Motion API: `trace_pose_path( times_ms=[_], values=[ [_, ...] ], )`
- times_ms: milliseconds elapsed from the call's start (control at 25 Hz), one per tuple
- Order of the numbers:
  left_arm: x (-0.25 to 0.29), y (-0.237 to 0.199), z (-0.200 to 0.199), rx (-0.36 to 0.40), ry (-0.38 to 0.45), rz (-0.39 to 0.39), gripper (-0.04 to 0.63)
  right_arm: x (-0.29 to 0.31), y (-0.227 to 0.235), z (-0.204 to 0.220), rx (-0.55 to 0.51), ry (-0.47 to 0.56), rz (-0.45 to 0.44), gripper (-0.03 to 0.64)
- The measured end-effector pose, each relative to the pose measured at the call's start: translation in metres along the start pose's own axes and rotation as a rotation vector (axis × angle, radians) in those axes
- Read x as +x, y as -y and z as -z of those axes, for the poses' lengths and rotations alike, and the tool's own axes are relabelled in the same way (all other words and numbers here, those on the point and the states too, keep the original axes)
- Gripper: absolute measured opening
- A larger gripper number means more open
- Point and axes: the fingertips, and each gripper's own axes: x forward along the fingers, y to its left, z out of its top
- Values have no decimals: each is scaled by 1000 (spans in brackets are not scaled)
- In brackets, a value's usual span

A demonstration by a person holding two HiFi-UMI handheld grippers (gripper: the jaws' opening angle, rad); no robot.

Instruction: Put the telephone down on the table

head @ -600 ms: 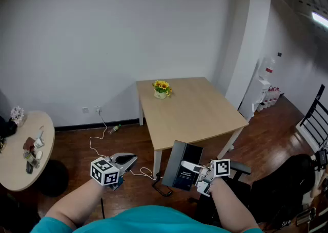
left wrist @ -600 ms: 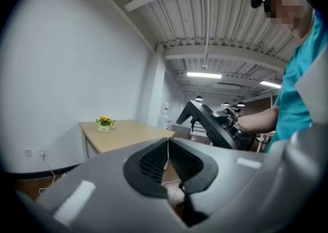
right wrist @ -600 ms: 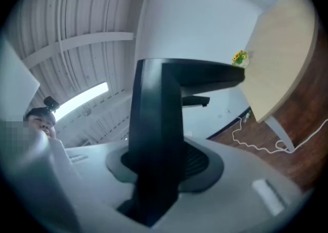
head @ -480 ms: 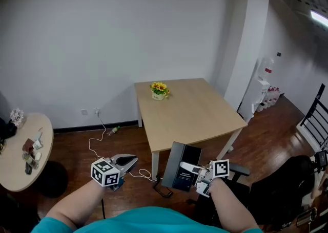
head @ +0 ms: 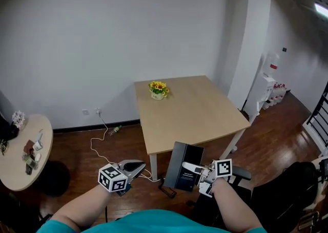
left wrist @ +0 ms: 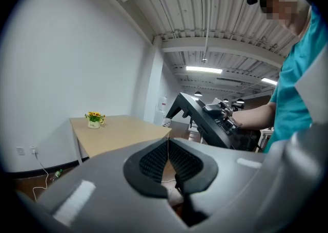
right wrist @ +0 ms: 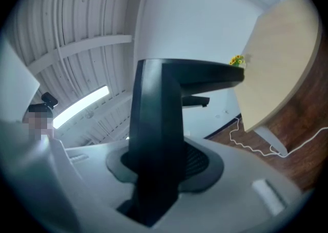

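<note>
My right gripper [head: 190,167] is clamped on the telephone [head: 183,166], a black slab-shaped set; in the right gripper view its jaws press on both sides of the dark body [right wrist: 154,140], which stands up between them. The telephone is in the air over the wooden floor [head: 128,140], off the near edge of the light wooden table [head: 195,111] and close to its near left corner, so it is not yet on the tabletop. My left gripper [head: 135,166] carries nothing: in the left gripper view its ribbed pads meet along one thin line [left wrist: 167,156]. It hangs to the left of the telephone, apart from it. A pot of yellow flowers [head: 158,90] sits near the table's far left corner. A white cable [head: 96,145] trails across the floor from the wall.
</note>
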Motion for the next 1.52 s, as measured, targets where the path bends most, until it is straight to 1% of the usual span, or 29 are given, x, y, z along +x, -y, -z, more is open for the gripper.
trace_pose_path(
  times_ms=[120,240,400,560,720,840,1040,1200,1320,1400,1520],
  values=[
    [4,-25,1,-19,1,7,6,14,15,-11,13,3,8,156],
    [7,-69,-2,-36,15,21,6,40,34,-28,14,18,23,158],
    [8,-127,-4,-24,0,74,6,85,52,-52,9,54,35,156],
    [11,-181,-21,-23,-5,126,6,120,65,-83,6,102,55,156],
    [17,-230,-33,-19,0,143,6,148,83,-110,1,133,68,157],
    [26,-257,-39,-30,14,137,5,163,99,-127,5,129,75,156],
    [57,-282,-48,-42,20,113,5,164,133,-160,27,114,65,157],
    [93,-302,-58,-41,18,52,5,156,164,-195,33,67,30,156],
    [121,-312,-66,-61,15,-2,5,148,187,-222,34,13,2,156],
    [139,-317,-72,-61,13,-31,5,143,203,-239,32,-19,-14,156],
    [163,-324,-81,-59,16,-51,5,140,226,-264,43,-32,-19,156]
  ],
)
